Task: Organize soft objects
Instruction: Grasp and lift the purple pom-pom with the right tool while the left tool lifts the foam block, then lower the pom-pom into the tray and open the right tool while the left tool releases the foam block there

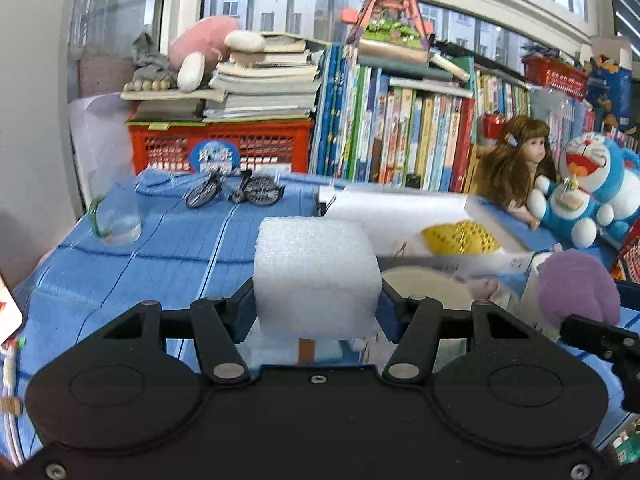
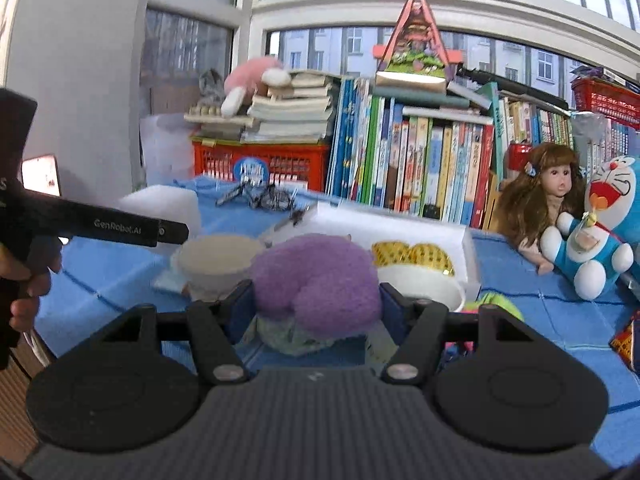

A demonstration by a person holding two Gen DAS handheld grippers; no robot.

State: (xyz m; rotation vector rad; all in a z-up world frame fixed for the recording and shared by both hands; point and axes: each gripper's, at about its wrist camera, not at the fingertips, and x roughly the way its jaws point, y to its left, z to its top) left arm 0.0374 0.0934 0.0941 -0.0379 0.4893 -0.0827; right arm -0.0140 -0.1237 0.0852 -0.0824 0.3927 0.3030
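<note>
A white foam block (image 1: 316,276) sits between the blue pads of my left gripper (image 1: 316,312), which is shut on it and holds it above the blue cloth (image 1: 132,276). My right gripper (image 2: 316,312) is shut on a purple plush toy (image 2: 320,280), also lifted off the cloth. In the left wrist view the purple plush toy (image 1: 576,288) shows at the right edge. In the right wrist view the white foam block (image 2: 164,204) and the left gripper's black body (image 2: 100,224) show at the left, with a hand under them.
A white box (image 2: 468,256) behind the plush holds a yellow perforated object (image 2: 412,256); a beige bowl (image 2: 216,260) stands left of it. A doll (image 2: 540,196) and a blue cat plush (image 2: 600,232) sit at the right. Toy bicycles (image 1: 236,190), books and a red crate (image 1: 224,144) line the back.
</note>
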